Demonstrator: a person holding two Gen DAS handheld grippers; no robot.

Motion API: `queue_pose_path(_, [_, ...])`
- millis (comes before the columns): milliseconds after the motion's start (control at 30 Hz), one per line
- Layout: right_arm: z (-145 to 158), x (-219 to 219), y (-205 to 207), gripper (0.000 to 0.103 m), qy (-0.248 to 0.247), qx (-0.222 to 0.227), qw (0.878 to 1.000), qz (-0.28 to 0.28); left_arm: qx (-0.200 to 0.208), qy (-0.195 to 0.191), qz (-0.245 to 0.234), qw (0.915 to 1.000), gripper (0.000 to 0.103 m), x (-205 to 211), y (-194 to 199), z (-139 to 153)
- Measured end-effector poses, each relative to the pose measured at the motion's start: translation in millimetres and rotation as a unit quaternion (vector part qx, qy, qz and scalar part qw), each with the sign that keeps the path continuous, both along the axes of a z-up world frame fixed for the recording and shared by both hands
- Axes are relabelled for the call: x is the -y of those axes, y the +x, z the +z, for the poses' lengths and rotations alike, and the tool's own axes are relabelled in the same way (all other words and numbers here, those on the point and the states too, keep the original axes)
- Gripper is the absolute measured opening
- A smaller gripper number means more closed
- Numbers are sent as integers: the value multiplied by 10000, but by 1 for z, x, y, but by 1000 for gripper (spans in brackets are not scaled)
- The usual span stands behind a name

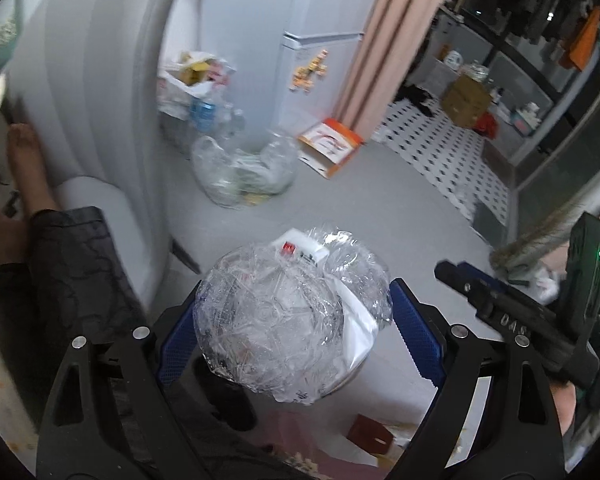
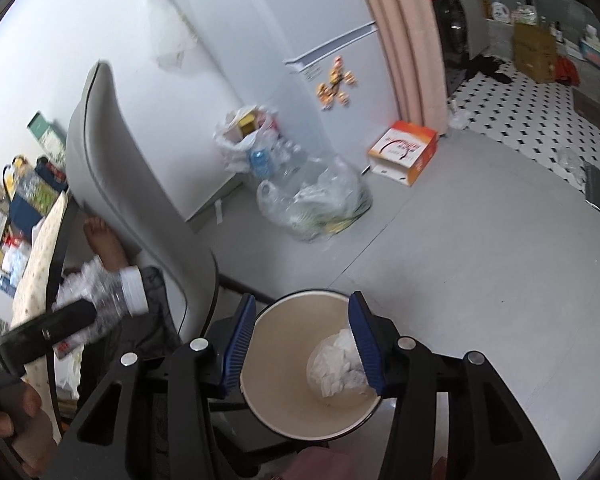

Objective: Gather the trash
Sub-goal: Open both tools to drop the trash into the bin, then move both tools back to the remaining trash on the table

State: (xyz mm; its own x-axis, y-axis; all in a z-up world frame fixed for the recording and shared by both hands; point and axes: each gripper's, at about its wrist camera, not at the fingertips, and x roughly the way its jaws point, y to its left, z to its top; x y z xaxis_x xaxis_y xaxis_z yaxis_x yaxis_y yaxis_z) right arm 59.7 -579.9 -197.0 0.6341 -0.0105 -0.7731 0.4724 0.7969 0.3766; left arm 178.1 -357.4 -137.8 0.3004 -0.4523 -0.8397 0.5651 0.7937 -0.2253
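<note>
— While both grippers point down at the floor, what sits in the left gripper [image 1: 294,334]?
— A crushed clear plastic bottle [image 1: 284,320], white cap end pointing away, label wrapped round it. Its blue pads press against the bottle's two sides, so the jaws are pinching it. From the right wrist view the same bottle [image 2: 112,294] shows at the near left, sticking out of that black gripper.

— And the right gripper [image 2: 304,344]?
— Its jaws stand spread on either side of a white paper cup [image 2: 284,396], which has a crumpled white tissue [image 2: 340,368] inside. The right pad lies over the cup's rim and the tissue; the left pad is just beside the cup wall. Whether either pad really presses on the cup, I cannot tell.

— Where is the collected rubbish?
— A clear plastic bag [image 2: 320,200] of waste lies on the grey floor [image 2: 480,260], farther off, near a white fridge [image 2: 284,40]. Behind it stands a white bag [image 2: 240,136] stuffed with packaging and bottles. An orange-and-white box [image 2: 404,150] lies to the right, beside a pink curtain [image 2: 400,32].

— Anything near?
— A grey chair back [image 2: 120,168] at the left, and a bare foot [image 2: 104,240] beside it.
</note>
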Motion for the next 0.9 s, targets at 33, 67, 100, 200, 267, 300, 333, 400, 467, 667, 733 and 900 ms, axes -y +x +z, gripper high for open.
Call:
queue_pose_path(33, [2, 3, -2, 49, -14, 18, 10000, -48, -25, -47, -19, 10000, 90, 0, 0, 0])
queue_pose_path(67, [3, 5, -3, 49, -18, 26, 10000, -70, -6, -76, 9, 10000, 92, -1, -1, 1])
queue_pose_path(100, [3, 6, -4, 49, -16, 37, 10000, -83, 29, -96, 54, 9999, 93, -3, -1, 1])
queue_pose_path(200, [3, 5, -3, 49, -5, 52, 10000, -62, 92, -191, 191, 9996, 93, -9, 1, 9])
queue_pose_path(267, [4, 0, -1, 49, 0, 63, 10000, 0, 150, -242, 259, 9993, 93, -15, 3, 18])
queue_pose_path(300, [4, -3, 0, 49, 2, 69, 10000, 40, 196, -269, 299, 9990, 93, -20, 3, 23])
queue_pose_path(333, [5, -6, 2, 49, 5, 75, 9999, 88, 223, -292, 330, 9988, 93, -22, 2, 27])
queue_pose_path(400, [8, -13, 6, 49, 14, 97, 9998, 181, 295, -365, 423, 9980, 93, -33, 2, 38])
queue_pose_path(467, [12, -21, 9, 50, 5, 134, 9995, 273, 362, -429, 516, 9971, 93, -42, 1, 46])
queue_pose_path(667, [24, -45, 20, 55, -80, 195, 9984, 517, 652, -604, 872, 9922, 94, -85, -4, 74])
queue_pose_path(733, [33, -58, 25, 61, -168, 235, 9976, 626, 732, -682, 1003, 9899, 96, -99, -5, 81])
queue_pose_path(900, [57, -88, 31, 82, -408, 448, 9945, 859, 883, -804, 1286, 9845, 97, -133, -10, 93])
